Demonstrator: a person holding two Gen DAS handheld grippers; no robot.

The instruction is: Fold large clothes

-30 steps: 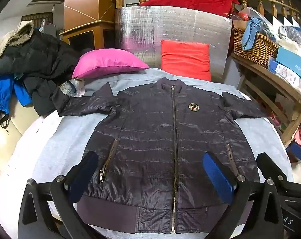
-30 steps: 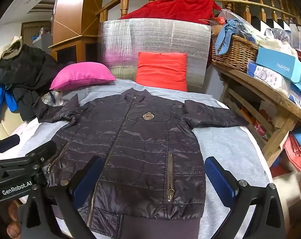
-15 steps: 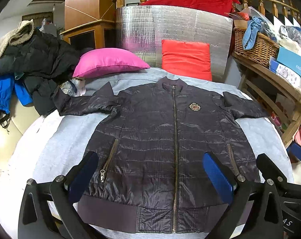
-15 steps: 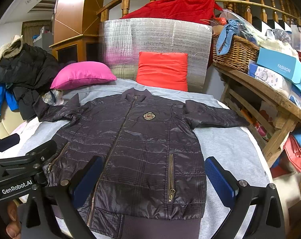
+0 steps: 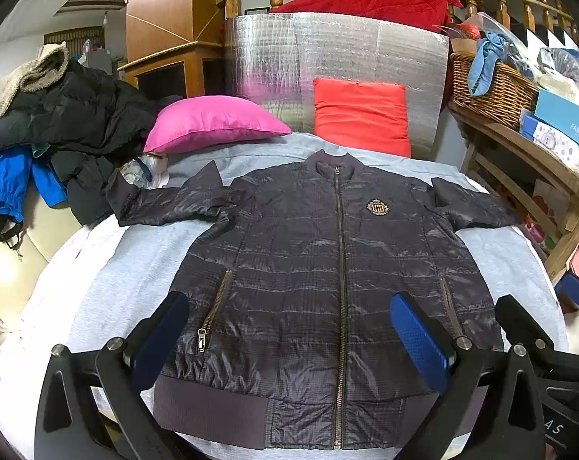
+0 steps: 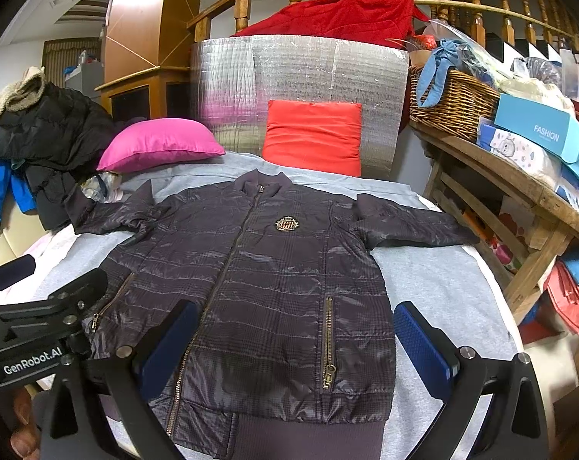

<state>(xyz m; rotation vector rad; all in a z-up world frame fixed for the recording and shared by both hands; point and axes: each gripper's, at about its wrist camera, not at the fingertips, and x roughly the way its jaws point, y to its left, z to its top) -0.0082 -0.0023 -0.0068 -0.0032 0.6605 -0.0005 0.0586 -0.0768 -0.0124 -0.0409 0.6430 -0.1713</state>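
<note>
nothing's really moved over the last second: your left gripper [image 5: 285,337] and right gripper [image 6: 293,341] still hover released, jacket [image 5: 328,268] flat ahead of the fingers, folding not started yet.

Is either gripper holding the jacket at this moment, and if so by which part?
Nothing is held. The left gripper and right gripper both hover with jaws wide open above the jacket, which lies flat and zipped on the grey sheet.
</note>
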